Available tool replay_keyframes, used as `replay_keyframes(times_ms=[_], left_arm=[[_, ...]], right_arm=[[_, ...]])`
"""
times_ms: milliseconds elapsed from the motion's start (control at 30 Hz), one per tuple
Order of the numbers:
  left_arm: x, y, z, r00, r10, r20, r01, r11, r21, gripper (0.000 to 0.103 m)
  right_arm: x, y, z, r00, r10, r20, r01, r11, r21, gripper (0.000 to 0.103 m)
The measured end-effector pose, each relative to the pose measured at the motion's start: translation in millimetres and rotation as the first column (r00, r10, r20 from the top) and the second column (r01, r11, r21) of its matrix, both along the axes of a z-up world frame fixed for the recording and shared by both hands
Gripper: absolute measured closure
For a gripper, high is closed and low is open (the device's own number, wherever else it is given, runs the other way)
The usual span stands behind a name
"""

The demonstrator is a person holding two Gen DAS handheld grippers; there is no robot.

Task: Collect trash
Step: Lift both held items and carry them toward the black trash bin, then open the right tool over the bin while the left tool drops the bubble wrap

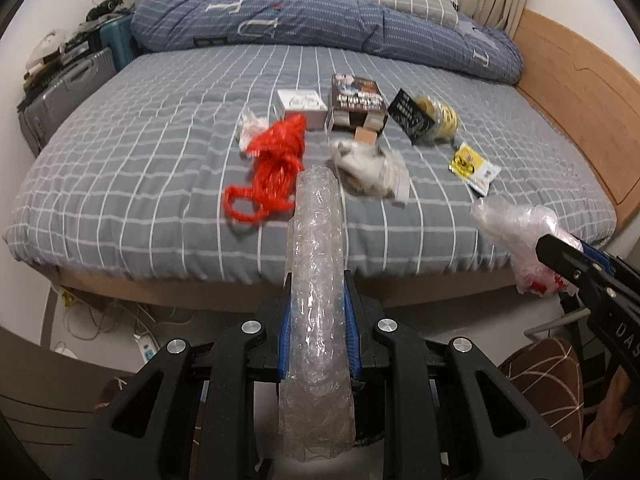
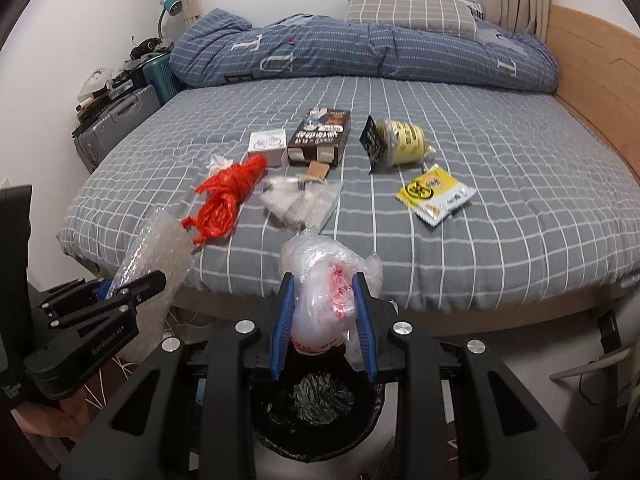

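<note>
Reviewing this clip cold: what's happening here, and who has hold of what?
A person is clearing trash off a bed with two handheld grippers. The left gripper is clamped on a roll of bubble wrap. The right gripper holds a crumpled clear plastic bag just above a black-lined bin. Red string, boxes and a yellow packet lie on the bed.

On the bed (image 2: 500, 208), the net bag (image 2: 224, 200) lies left, the crumpled plastic (image 2: 296, 202) right of it, and the sachet (image 2: 436, 196) further right. Behind them stand the small box (image 2: 267, 145), the book box (image 2: 320, 138) and the tape roll (image 2: 402, 142). The duvet (image 2: 360, 48) lies behind everything. The bin (image 2: 320, 412) stands before the bed.
</note>
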State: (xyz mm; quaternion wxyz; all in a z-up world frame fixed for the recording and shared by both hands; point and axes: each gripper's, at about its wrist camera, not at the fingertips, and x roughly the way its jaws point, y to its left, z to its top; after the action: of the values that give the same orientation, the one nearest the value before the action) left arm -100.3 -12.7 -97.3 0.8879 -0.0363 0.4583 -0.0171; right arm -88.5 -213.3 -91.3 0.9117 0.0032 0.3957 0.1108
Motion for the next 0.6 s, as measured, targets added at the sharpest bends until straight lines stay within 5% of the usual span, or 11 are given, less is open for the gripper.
replay_keyframes(times_ms=[600], left_arm=[[-20.7, -8.2, -92.8, 0.991, -0.021, -0.132, 0.021, 1.000, -0.001, 0.083]], right_arm=[[-12.6, 6.0, -100.7, 0.986, 0.002, -0.167, -0.005, 1.000, -0.015, 0.075]])
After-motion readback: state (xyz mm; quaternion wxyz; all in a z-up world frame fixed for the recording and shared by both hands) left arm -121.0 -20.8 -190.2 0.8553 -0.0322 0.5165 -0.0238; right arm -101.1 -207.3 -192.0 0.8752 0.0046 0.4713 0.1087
